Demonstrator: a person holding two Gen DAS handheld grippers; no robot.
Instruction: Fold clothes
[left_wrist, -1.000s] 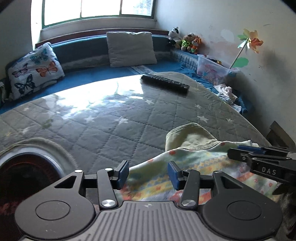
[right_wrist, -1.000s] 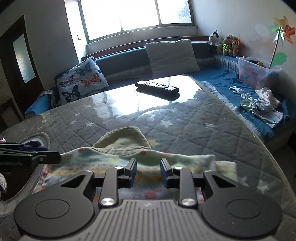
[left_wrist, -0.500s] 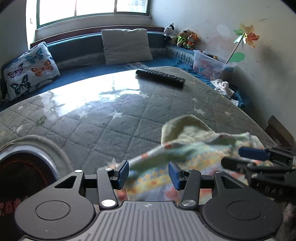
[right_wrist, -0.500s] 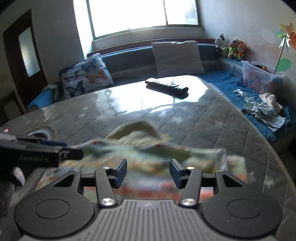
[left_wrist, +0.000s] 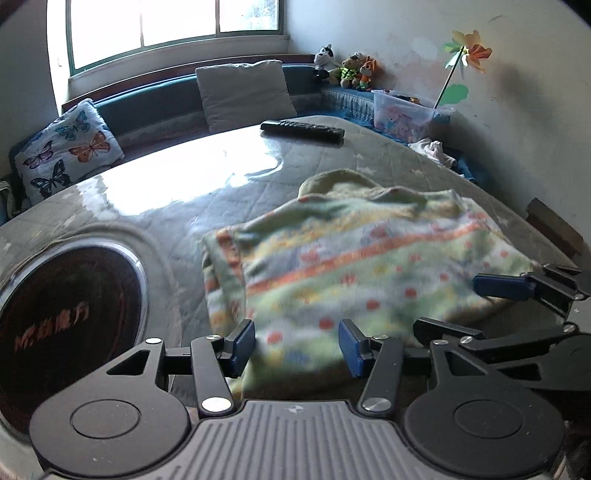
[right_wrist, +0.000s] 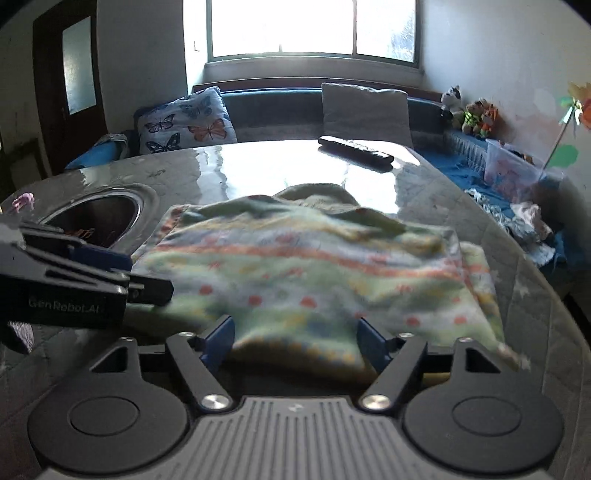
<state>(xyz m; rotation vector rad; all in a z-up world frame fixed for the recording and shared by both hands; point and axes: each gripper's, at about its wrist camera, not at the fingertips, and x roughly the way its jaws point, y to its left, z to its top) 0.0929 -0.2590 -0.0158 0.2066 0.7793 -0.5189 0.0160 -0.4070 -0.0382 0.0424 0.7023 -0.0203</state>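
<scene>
A patterned garment (left_wrist: 354, 258) in green, orange and white lies folded flat on the grey quilted table cover (left_wrist: 221, 206), with a plain green part at its far edge. My left gripper (left_wrist: 297, 349) is open and empty over the garment's near edge. My right gripper (right_wrist: 295, 341) is open and empty, also at the near edge of the garment (right_wrist: 306, 273). The right gripper shows in the left wrist view (left_wrist: 476, 306) at the garment's right side. The left gripper shows in the right wrist view (right_wrist: 144, 273) at the garment's left side.
A black remote (left_wrist: 303, 130) lies at the table's far end. A round dark opening with a metal rim (left_wrist: 70, 317) sits in the table left of the garment. Cushions (left_wrist: 243, 94), a clear plastic box (left_wrist: 406, 114) and loose clothes (right_wrist: 524, 221) lie on the blue bench beyond.
Both grippers have opened wider and pulled back and up from the garment. The garment has dropped flat onto the table and now shows more fully in both views.
</scene>
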